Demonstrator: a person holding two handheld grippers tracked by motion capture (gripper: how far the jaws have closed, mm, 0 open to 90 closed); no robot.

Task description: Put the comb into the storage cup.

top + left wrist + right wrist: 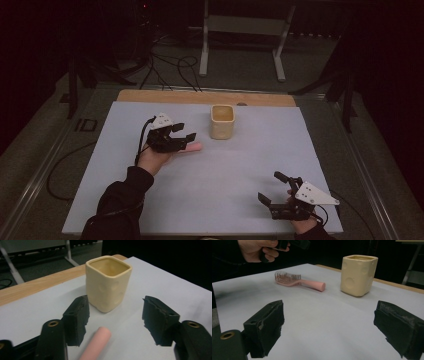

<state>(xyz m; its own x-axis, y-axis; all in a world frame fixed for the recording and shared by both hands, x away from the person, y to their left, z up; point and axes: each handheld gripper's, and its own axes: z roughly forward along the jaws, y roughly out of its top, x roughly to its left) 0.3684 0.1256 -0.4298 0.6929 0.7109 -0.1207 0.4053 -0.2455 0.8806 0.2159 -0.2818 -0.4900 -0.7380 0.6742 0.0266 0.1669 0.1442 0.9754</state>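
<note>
Pink item: hairbrush (298, 281), plastic, lying flat on the pale grey table sheet (240, 185); bristle head at the 9 o'clock end and rounded handle tip at the 3 o'clock end in the right gripper view.
Hairbrush position: left of table centre in the high view, at about 8 o'clock from the cup, near it but apart.
Cream item: cup (222, 121), square-sided, glazed, upright, mouth open upward; stands toward the 12 o'clock edge of the sheet.
Left gripper (186, 140): held over the hairbrush in the person's left hand (152, 159); jaws point toward 3 o'clock in the high view.
Left gripper fingers: parted about halfway; the pink handle end lies between them, nearer one jaw, and no pad is seen pressing on it in the left gripper view.
Right gripper (270, 187): held in the person's right hand at the 5 o'clock corner of the sheet, well apart from hairbrush and cup.
Right gripper fingers: spread wide, holding nothing; bare sheet lies between them.
Table: wooden strip (200, 96) showing along the 12 o'clock edge beyond the sheet.
Surroundings: dark floor with cables and a white stand at 12 o'clock.
</note>
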